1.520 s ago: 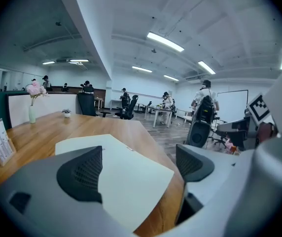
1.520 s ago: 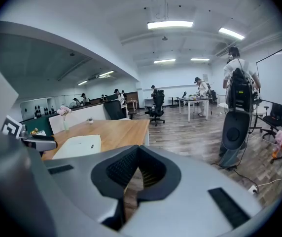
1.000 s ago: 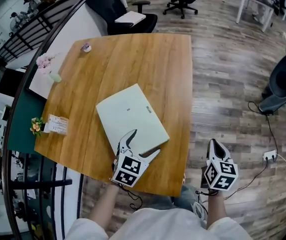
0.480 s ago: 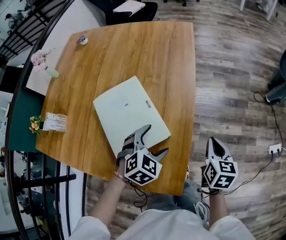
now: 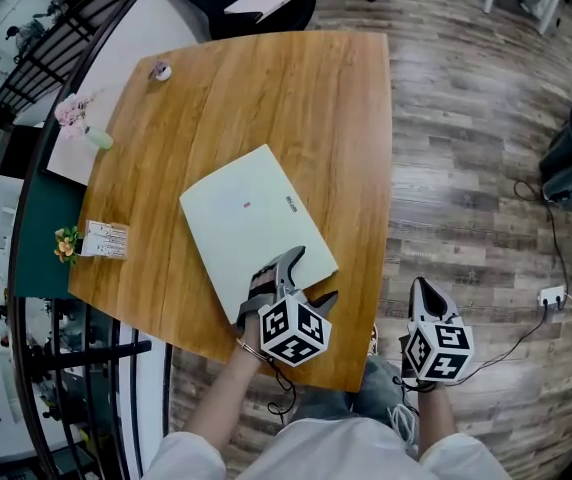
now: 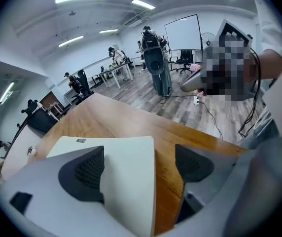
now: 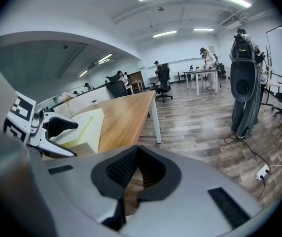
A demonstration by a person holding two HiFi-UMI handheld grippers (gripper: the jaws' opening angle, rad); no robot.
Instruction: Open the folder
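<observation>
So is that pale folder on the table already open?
No, the folder lies flat and closed on the wooden table, with the left gripper holding its open jaws either side of the folder's near edge.

Pale green folder (image 5: 251, 223), honey-brown wood-grain table (image 5: 296, 98), grey-brown plank floor (image 5: 466, 168)

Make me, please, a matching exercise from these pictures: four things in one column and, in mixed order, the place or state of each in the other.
Things:
1. folder
2. left tongs
3. right tongs
4. card

States:
a. shut, held off the table
b. closed, lying flat on the table
c. beside small flowers at the table's left edge
d. open, the folder's edge between them

Pairs: 1-b, 2-d, 3-a, 4-c
</observation>
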